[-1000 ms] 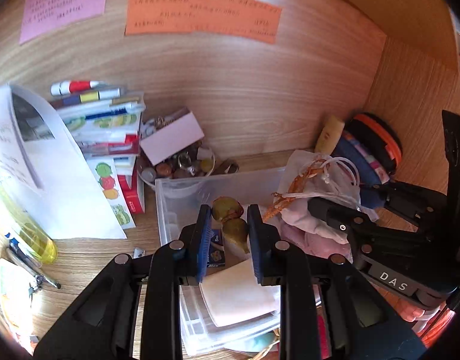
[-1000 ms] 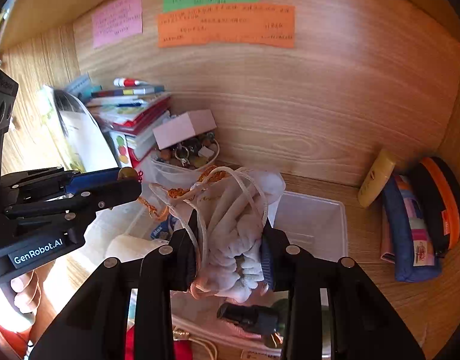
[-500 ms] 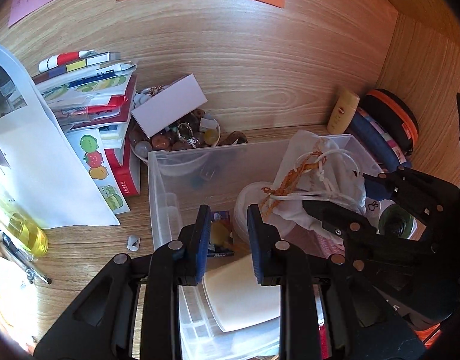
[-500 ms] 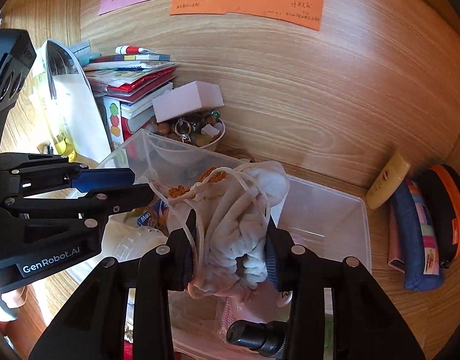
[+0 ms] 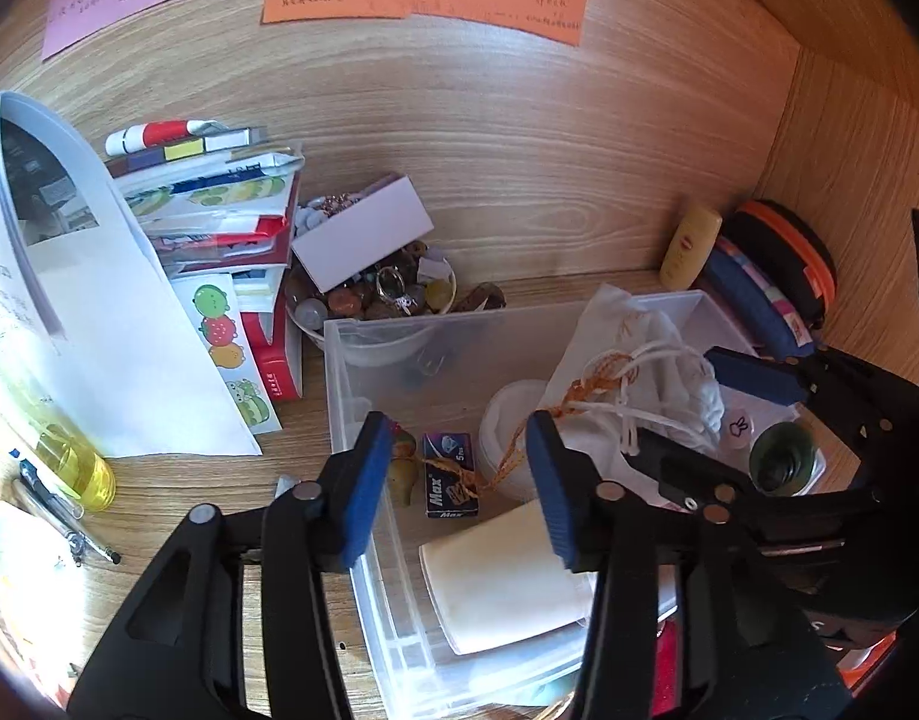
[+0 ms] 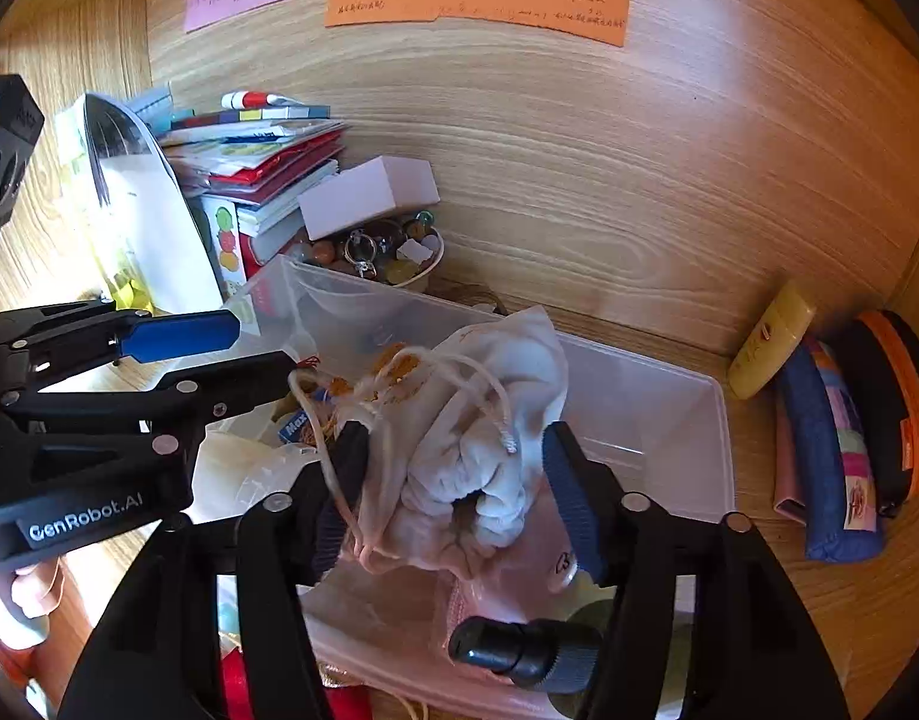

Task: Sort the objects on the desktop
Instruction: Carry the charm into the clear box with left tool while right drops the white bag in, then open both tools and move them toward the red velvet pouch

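Left gripper (image 5: 456,480): jaws just opened, set wide, nothing pressed; staple box (image 5: 452,476) and orange cord lie between the fingers, inside the bin (image 5: 363,420).
Right gripper (image 6: 453,483): jaws just opened, pads clear of the pouch (image 6: 477,420).
Pouch: between the right fingers, resting in the bin; judged released there as sorted.

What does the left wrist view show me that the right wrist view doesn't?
Only the left wrist view: the yellow bottle and pens on the desk, and the small Max box whole in the bin. Only the right wrist view: the black-capped bottle near the camera, and a hand under the left tool. Both: the clear bin, the white drawstring pouch between the right tool's just-opened pads, the bead bowl, and the book stack.
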A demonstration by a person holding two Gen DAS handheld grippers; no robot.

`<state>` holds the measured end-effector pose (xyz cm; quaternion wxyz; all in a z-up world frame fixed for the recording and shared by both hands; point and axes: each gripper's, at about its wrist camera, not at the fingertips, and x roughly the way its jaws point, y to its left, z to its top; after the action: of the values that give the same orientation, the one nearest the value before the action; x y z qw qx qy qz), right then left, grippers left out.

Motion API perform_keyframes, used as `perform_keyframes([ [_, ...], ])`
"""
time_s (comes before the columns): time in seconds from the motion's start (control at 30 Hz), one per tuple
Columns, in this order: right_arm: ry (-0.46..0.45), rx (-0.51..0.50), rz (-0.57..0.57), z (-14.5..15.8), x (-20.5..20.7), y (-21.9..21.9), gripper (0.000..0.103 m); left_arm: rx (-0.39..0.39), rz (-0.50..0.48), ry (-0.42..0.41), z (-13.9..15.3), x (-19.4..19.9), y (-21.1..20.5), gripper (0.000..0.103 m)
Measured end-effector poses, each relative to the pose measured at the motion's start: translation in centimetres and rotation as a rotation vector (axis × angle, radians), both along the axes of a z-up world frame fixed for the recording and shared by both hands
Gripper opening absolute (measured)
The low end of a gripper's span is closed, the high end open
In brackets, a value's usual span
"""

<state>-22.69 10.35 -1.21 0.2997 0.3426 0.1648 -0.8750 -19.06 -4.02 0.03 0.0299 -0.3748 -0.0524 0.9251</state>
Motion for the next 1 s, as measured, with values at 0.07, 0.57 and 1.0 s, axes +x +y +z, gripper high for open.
perform_keyframes([
  [0.07,0.041,0.008,-0.008,0.6,0.7,0.3,0.079,-0.003,0.004,0.018,0.5,0.3,0.1,0.062],
  [0.57,0.149,-0.005,-0.034,3.6,4.9,4.8,0.090,-0.046,0.003,0.109,4.2,4.2,1.4,0.092],
  [1.0,0.112,-0.044,-0.094,2.5,6.7,10.3,0.097,-0.113,-0.005,0.044,2.2,8.8,2.7,0.093],
])
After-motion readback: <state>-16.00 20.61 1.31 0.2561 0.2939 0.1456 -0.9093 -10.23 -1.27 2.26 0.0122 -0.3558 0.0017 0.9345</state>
